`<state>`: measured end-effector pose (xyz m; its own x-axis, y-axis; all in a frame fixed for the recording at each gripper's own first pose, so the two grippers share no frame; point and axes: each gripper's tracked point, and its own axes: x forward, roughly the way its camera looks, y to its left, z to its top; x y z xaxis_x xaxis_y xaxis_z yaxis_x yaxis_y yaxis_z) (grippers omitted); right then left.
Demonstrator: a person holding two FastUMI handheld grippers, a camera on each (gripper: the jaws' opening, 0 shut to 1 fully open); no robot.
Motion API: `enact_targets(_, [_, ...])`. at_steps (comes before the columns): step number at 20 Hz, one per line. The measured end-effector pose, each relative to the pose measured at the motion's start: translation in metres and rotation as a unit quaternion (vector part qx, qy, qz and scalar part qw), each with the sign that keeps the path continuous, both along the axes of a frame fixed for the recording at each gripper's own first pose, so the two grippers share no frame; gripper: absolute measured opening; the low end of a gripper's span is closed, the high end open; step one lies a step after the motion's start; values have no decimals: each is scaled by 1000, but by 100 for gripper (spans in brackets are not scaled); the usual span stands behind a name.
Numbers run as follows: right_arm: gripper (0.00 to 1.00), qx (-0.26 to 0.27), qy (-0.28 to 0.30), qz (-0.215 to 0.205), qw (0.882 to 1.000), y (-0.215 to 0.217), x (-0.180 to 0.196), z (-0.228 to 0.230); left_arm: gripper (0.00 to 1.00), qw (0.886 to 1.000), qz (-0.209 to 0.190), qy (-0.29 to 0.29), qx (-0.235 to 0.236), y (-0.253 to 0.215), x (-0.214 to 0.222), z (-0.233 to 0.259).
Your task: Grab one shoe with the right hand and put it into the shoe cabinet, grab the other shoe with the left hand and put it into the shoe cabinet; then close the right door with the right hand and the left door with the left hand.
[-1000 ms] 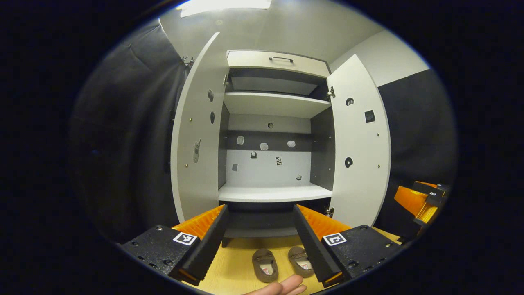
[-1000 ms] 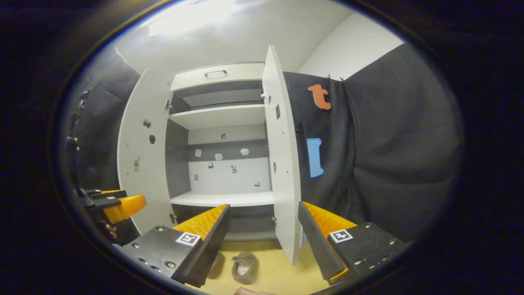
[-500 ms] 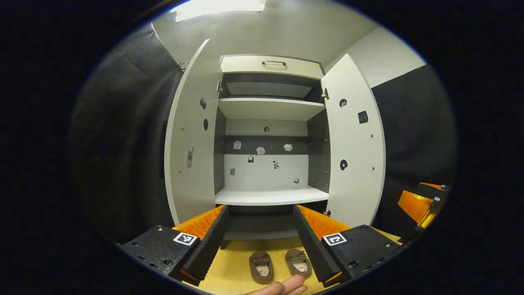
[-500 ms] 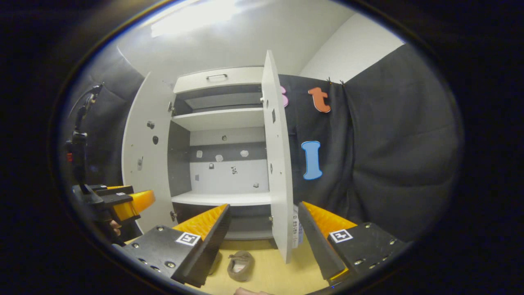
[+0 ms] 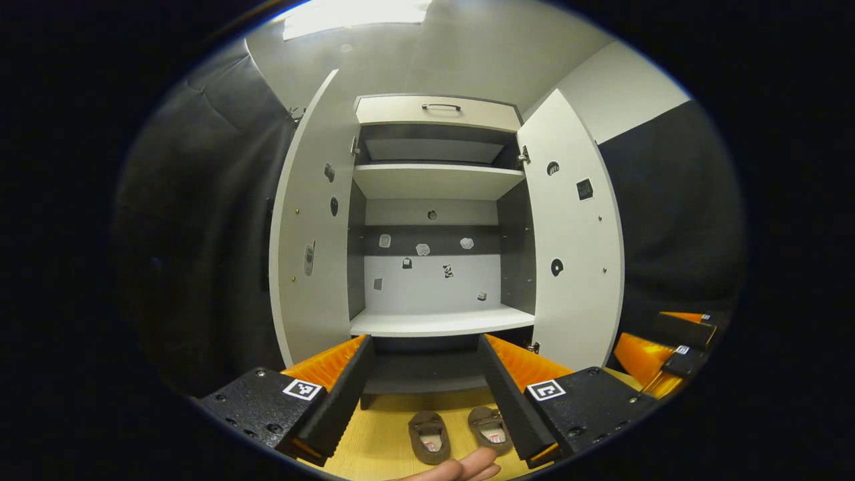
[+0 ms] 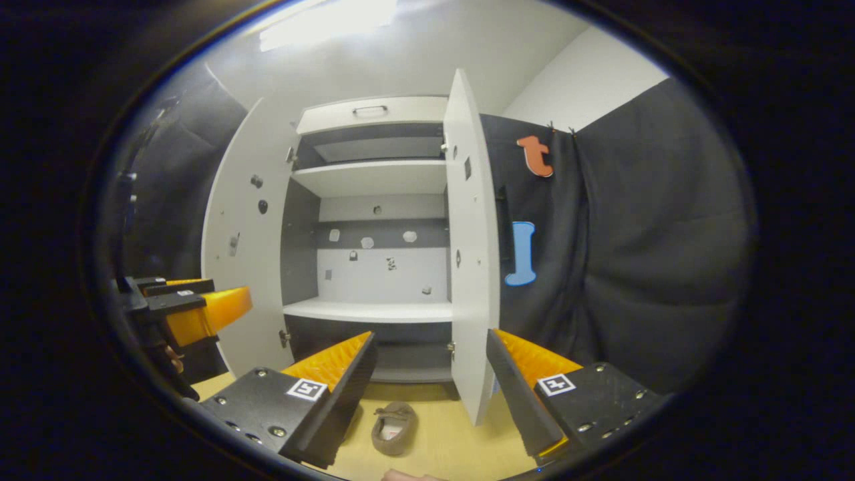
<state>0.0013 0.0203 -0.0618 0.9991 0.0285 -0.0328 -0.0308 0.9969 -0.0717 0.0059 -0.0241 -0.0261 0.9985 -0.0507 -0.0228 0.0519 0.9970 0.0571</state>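
Both tongs are wide open and hold nothing. Left tongs (image 5: 423,401) hang above the yellow floor (image 5: 391,427), in front of the shoe cabinet (image 5: 437,200). Two brown shoes (image 5: 461,434) lie side by side on the floor just past these tongs, near the cabinet's bottom edge. A person's fingertips (image 5: 467,466) show close by the shoes. Right tongs (image 6: 431,394) hang farther right, facing the edge of the right door (image 6: 473,247). One shoe (image 6: 394,427) lies on the floor between their fingers. Both doors stand open, the left door (image 5: 310,234) too. The shelves (image 5: 441,322) inside are bare.
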Motion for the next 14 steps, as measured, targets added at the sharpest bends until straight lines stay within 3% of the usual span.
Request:
enact_targets(1, [94, -2, 9, 4, 1000, 4, 5, -13, 92, 1000, 1, 5, -2, 3, 1, -5])
enact_targets(7, [99, -25, 82, 30, 996, 40, 46, -107, 96, 1000, 20, 21, -9, 27, 13, -28])
enact_targets(11, [94, -39, 155, 42, 986, 60, 75, -190, 96, 999, 22, 31, -11, 34, 14, -45])
enact_targets(13, [99, -47, 187, 44, 980, 69, 81, -228, 96, 999, 24, 33, -10, 38, 21, -52])
enact_targets(14, [95, -53, 201, 45, 977, 72, 85, -248, 96, 999, 27, 33, -10, 40, 27, -53])
